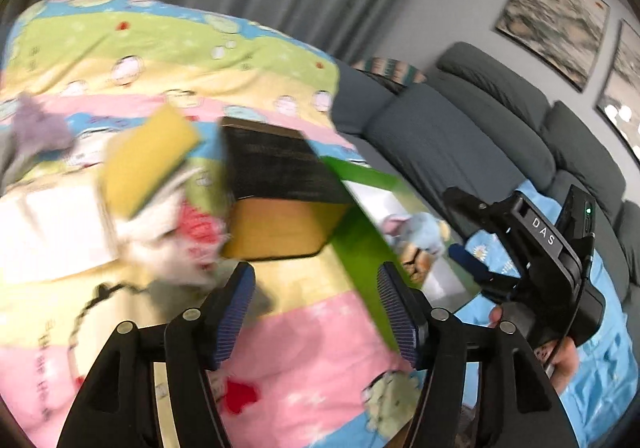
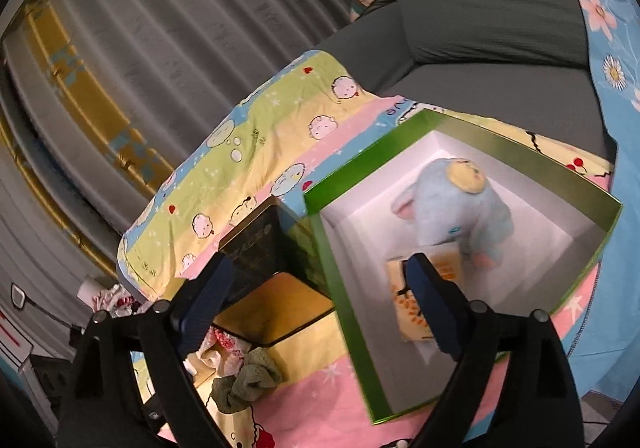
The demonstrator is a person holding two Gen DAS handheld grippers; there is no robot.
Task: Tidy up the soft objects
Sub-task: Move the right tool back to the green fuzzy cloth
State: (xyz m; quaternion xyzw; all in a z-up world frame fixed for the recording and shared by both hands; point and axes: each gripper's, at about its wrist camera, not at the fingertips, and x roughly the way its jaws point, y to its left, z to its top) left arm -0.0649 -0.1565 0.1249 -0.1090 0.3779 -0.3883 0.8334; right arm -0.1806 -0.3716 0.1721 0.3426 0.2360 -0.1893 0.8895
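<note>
A green box (image 2: 348, 288) with a white inside stands open on the cartoon-print sheet (image 2: 280, 128). In it lie a blue plush elephant (image 2: 460, 208) and a small orange-printed packet (image 2: 416, 308). My right gripper (image 2: 320, 300) is open and empty above the box's left wall. My left gripper (image 1: 316, 312) is open and empty just before the green box (image 1: 360, 248). A yellow sponge (image 1: 148, 164), a white-and-red cloth (image 1: 180, 240) and a grey cloth (image 1: 36, 128) lie to its left, blurred. A green-grey scrunchie (image 2: 248, 380) lies near the right gripper's left finger.
A black and gold box (image 1: 280, 188) stands between the soft things and the green box; it also shows in the right wrist view (image 2: 272, 288). A grey sofa (image 1: 460, 136) with a blue floral sheet (image 1: 600, 348) runs along the right. Grey curtains (image 2: 180, 28) hang behind.
</note>
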